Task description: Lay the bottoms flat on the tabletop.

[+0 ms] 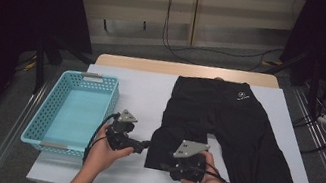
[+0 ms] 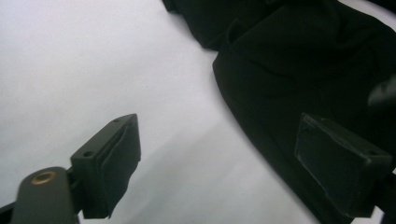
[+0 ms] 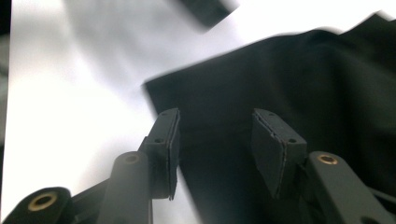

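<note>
High view shows black shorts [image 1: 239, 135] spread flat on the white table cover [image 1: 145, 93] at centre right of the frame, with one leg folded inward at lower centre and a light-blue basket [image 1: 77, 109] at centre left, probably the destination for the folded garment. Left gripper [image 1: 144, 145], jaws wide with nothing between them, sits just beside the folded leg's edge. Right gripper [image 3: 215, 140], jaws partly apart and unloaded, hangs over the folded corner, seemingly to grasp it.
</note>
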Demonstrator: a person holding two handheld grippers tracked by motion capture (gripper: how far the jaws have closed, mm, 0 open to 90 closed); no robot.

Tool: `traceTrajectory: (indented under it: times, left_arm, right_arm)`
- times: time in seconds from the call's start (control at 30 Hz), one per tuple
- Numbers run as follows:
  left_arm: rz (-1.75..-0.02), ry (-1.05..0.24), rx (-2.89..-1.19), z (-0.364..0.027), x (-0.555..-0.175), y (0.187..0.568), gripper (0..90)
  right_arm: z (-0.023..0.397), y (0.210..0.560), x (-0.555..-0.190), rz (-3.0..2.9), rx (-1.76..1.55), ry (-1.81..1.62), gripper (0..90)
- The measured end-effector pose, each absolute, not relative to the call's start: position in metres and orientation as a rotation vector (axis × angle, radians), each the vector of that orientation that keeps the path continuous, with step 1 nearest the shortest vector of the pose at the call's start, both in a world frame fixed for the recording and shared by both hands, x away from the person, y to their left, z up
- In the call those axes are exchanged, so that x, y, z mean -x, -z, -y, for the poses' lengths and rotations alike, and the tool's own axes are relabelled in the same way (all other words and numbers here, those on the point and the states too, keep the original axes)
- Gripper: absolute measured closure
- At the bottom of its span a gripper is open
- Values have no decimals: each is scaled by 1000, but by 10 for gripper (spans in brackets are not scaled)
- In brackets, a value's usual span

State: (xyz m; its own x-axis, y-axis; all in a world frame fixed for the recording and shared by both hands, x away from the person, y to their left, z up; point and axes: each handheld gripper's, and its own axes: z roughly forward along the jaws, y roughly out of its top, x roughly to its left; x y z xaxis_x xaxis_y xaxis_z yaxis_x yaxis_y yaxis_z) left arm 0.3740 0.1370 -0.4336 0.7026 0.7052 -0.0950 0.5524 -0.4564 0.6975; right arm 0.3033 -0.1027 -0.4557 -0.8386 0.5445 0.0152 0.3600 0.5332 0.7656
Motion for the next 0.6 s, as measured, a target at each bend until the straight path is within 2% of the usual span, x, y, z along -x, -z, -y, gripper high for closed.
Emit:
traceTrajectory:
  times: [0.23,0.3,0.47,0.57,0.6]
  left_arm:
    - [-935,-293,-2180,-139,-375,431,147]
    - [-943,-285,-2170,-140,-376,430,147]
    - [-943,-305,-2151,-142,-378,427,128]
    - [-947,-297,-2146,-141,-377,427,129]
    - [-949,-297,-2145,-140,-377,427,136]
  right_arm:
    - [95,466,-302,-2556,-765,-1206,543]
    - [96,466,-303,-2544,-797,-1211,617]
    - [98,467,-305,-2530,-828,-1210,709]
    - [98,466,-305,-2531,-822,-1214,835]
    - [98,467,-305,-2536,-821,-1217,849]
